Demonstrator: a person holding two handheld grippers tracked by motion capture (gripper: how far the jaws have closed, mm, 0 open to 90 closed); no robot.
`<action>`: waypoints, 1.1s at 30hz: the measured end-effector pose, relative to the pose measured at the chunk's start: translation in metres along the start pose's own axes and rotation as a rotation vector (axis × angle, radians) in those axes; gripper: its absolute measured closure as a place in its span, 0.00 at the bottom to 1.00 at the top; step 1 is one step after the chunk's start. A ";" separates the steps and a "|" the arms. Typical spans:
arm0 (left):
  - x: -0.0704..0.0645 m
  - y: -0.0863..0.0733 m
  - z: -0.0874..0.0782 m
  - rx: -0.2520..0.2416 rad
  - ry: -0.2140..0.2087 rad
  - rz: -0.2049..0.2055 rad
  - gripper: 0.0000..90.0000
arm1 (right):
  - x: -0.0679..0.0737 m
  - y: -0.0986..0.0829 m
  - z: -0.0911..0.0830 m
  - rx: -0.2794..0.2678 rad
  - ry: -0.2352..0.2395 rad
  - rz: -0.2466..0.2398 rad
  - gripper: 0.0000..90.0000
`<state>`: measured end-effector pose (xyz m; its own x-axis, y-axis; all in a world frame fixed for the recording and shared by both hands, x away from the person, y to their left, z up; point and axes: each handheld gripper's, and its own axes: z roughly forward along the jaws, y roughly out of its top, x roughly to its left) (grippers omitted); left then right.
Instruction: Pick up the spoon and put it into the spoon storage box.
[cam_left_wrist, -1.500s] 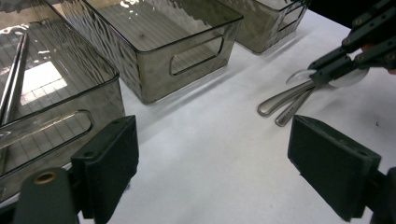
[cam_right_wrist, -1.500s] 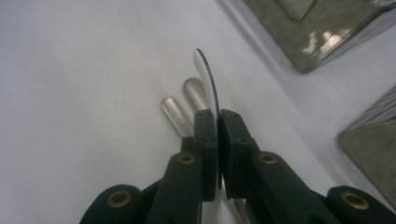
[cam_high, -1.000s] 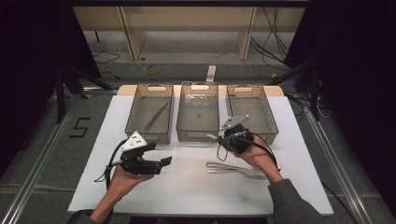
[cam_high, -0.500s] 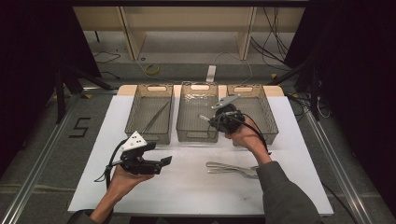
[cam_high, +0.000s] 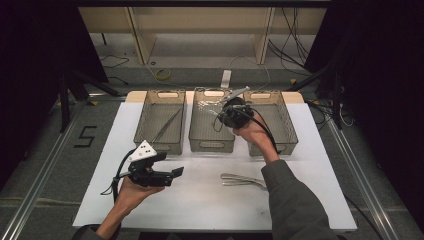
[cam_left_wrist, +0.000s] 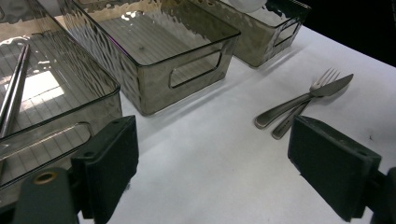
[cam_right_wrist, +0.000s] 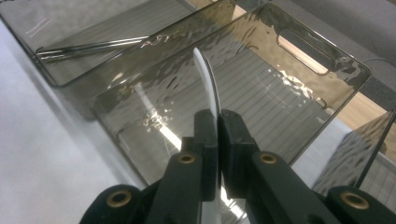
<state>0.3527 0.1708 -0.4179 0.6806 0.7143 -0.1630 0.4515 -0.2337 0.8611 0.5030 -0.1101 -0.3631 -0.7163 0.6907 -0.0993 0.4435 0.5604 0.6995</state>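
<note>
The slim white plastic utensil (cam_right_wrist: 207, 79) is pinched between my right gripper (cam_high: 231, 111) jaws, long axis pointing away over the middle smoked clear plastic bin (cam_high: 196, 130), which looks bare. Leftward, my left gripper (cam_high: 170, 174) hangs spread over the white table (cam_high: 200, 200); the left bin (cam_high: 142, 125) holds metal chopsticks (cam_high: 166, 125). A steel fork and knife (cam_high: 242, 180) lie near me.

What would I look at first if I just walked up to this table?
Probably the right gripper, held over the middle bin with its jaws shut on a thin white utensil. Next, the fork and knife lying together on the white table, near the open left gripper.
</note>
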 end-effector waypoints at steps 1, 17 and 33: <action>0.000 0.000 0.000 -0.003 0.001 -0.003 0.18 | 0.000 0.001 0.002 0.003 -0.005 0.003 0.96; 0.000 0.000 -0.001 -0.009 0.013 -0.007 0.18 | 0.000 0.019 0.032 0.014 -0.012 0.038 0.96; 0.001 0.000 -0.002 -0.018 0.023 -0.019 0.18 | 0.003 0.014 0.054 0.027 -0.022 0.079 0.96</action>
<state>0.3526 0.1729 -0.4174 0.6588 0.7332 -0.1682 0.4535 -0.2087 0.8665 0.5359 -0.0758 -0.3917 -0.6668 0.7427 -0.0606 0.5123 0.5159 0.6866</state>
